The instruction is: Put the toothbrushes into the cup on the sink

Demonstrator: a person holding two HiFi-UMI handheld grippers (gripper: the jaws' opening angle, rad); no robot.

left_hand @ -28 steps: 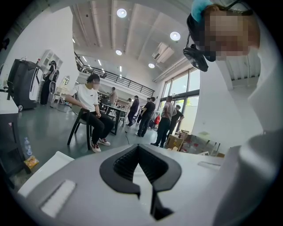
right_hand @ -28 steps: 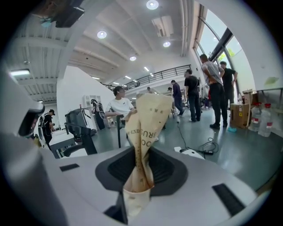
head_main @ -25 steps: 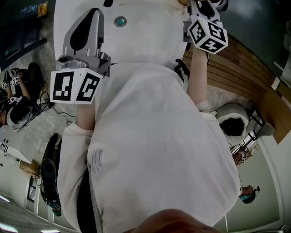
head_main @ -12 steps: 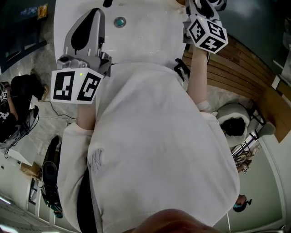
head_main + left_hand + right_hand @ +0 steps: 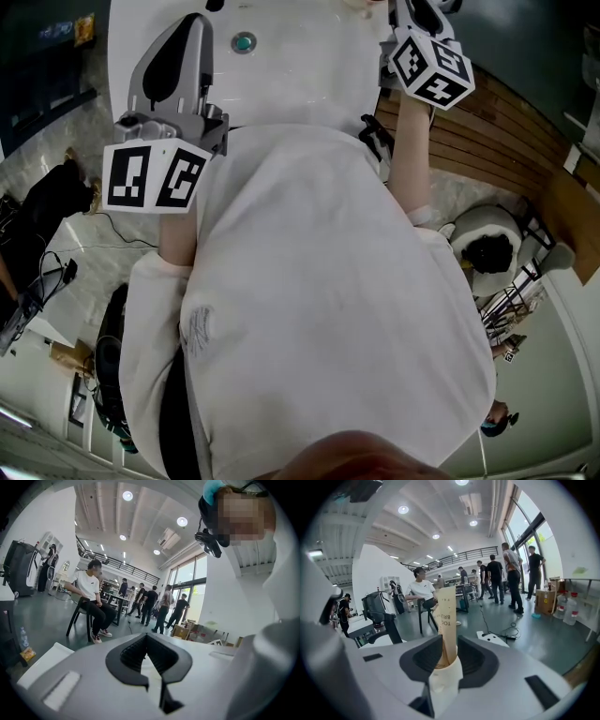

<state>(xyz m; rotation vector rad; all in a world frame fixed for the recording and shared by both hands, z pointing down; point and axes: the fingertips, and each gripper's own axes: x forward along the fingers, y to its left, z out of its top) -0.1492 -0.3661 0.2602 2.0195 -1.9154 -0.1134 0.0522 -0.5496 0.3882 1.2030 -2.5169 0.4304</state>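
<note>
A paper-wrapped toothbrush [image 5: 446, 616] stands upright between the pads of my right gripper [image 5: 448, 644]. The jaws are closing, and both pads lie against the wrapper. In the head view my right gripper [image 5: 420, 9] reaches past the far right corner of the white sink [image 5: 291, 80], with its jaw tips cut off by the top edge. My left gripper [image 5: 194, 26] hovers over the sink's left side. In the left gripper view its fingertips [image 5: 146, 637] meet with nothing between them. No cup shows in any view.
The sink's drain [image 5: 244, 41] lies between the two grippers. My white-shirted torso fills the middle of the head view. A slatted wooden surface [image 5: 497, 131] runs to the right of the sink. Both gripper views point upwards into a hall with people.
Both grippers have shifted only slightly upwards in the head view. The people and gear on the floor at the left have moved away.
</note>
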